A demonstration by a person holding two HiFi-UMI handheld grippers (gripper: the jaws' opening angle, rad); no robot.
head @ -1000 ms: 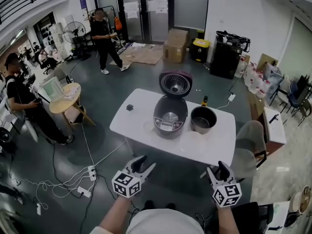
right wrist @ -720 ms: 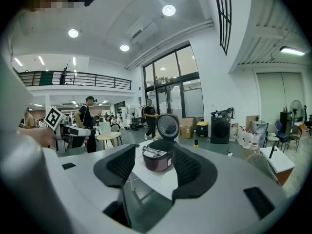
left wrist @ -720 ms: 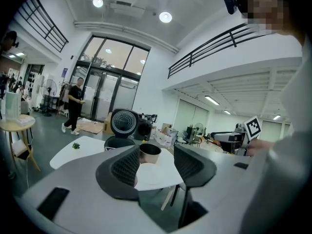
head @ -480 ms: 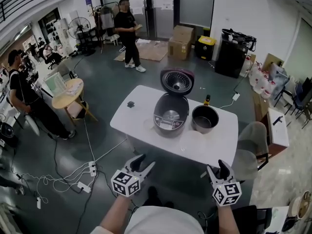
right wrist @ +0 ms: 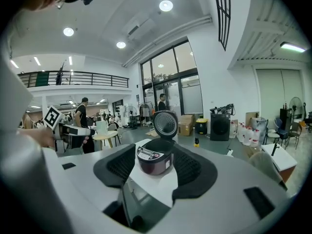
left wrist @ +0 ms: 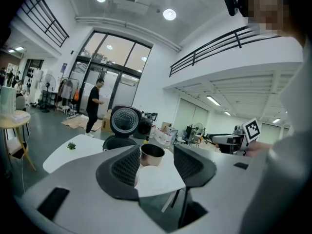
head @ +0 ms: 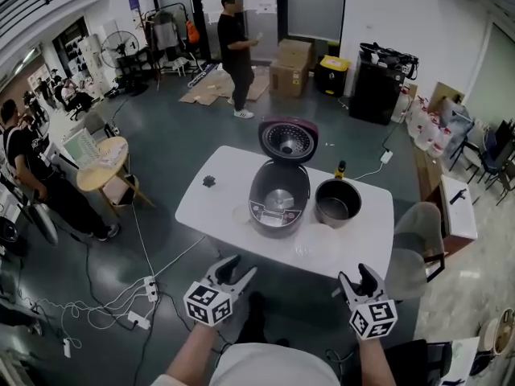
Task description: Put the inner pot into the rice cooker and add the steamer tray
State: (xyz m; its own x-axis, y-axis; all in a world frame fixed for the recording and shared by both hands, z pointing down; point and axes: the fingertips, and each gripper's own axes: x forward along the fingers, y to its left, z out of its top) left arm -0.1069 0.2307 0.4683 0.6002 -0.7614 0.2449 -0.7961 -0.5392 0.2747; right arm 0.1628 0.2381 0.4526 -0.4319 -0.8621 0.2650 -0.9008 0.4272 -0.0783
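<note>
On the white table [head: 217, 207] stands the dark red rice cooker [head: 279, 197] with its lid [head: 288, 139] up and its bowl empty. Just to its right sits the metal inner pot [head: 337, 202]. A pale, see-through round thing [head: 310, 246] lies near the table's front edge; I cannot tell what it is. My left gripper [head: 238, 268] and right gripper [head: 362, 278] hover short of the table, both open and empty. The left gripper view frames the pot [left wrist: 152, 153] between the jaws of the left gripper [left wrist: 157, 156]. In the right gripper view the cooker [right wrist: 155, 160] shows beyond the right gripper [right wrist: 155, 165].
A grey chair [head: 414, 240] stands at the table's right end. A small plant [head: 209, 181] and a bottle [head: 339, 168] are on the table. Cables and a power strip [head: 149, 286] lie on the floor at left, near a round wooden table [head: 105, 163]. People stand behind.
Both grippers have come a little nearer the table, still open. The person at the back has walked to the right.
</note>
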